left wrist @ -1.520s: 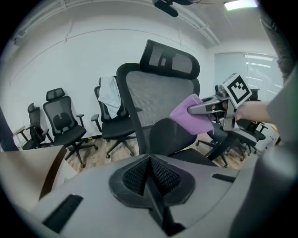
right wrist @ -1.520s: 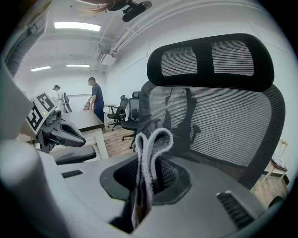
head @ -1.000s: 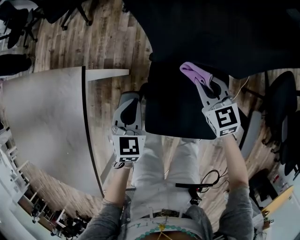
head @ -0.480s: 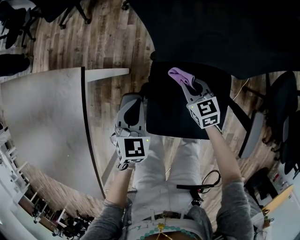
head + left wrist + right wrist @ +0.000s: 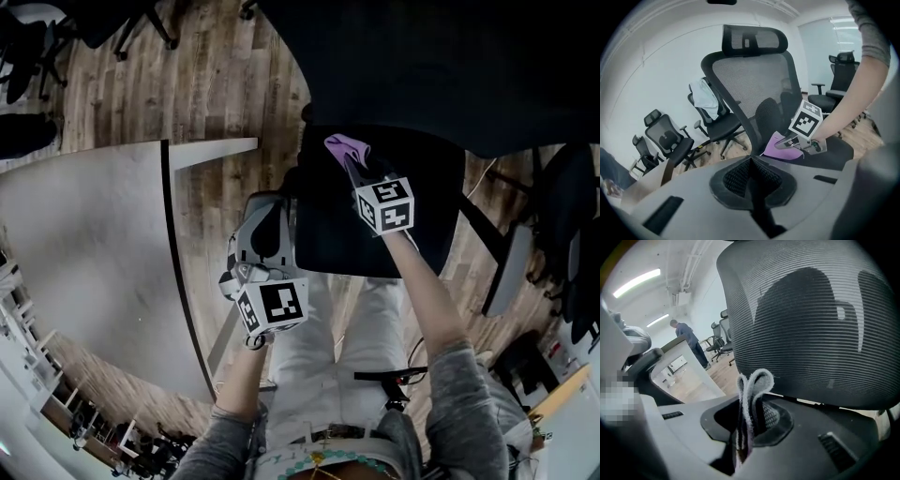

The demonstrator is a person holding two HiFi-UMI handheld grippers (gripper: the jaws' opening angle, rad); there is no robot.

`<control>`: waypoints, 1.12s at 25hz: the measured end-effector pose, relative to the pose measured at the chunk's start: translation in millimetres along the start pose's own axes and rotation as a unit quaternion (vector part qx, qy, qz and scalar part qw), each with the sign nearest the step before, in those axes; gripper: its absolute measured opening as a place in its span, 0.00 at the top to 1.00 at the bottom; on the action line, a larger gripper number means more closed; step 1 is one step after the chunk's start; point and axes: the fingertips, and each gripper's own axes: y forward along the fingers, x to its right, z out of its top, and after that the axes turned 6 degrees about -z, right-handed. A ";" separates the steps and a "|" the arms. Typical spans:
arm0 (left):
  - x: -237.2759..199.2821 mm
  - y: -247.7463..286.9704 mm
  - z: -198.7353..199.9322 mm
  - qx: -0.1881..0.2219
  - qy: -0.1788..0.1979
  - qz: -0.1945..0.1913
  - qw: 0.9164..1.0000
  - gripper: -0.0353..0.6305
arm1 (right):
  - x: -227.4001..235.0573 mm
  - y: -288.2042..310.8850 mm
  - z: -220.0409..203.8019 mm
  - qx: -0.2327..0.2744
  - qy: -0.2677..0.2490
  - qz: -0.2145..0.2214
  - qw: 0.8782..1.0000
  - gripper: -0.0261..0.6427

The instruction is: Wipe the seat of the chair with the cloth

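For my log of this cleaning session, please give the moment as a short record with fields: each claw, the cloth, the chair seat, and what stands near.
right claw: shut on the cloth, over the rear part of the seat
cloth: purple, a folded loop between the jaws; its free end appears to lie on the seat
seat: black, in front of the person
backrest: black mesh, straight ahead of the right claw
left claw: shut, empty, beside the seat's left edge
table: pale, to the person's left
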 end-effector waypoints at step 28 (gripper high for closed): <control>-7.1 3.5 -0.6 0.008 -0.021 -0.027 0.999 0.95 | -29.2 117.2 -36.2 -0.099 -0.155 -0.088 0.979 0.88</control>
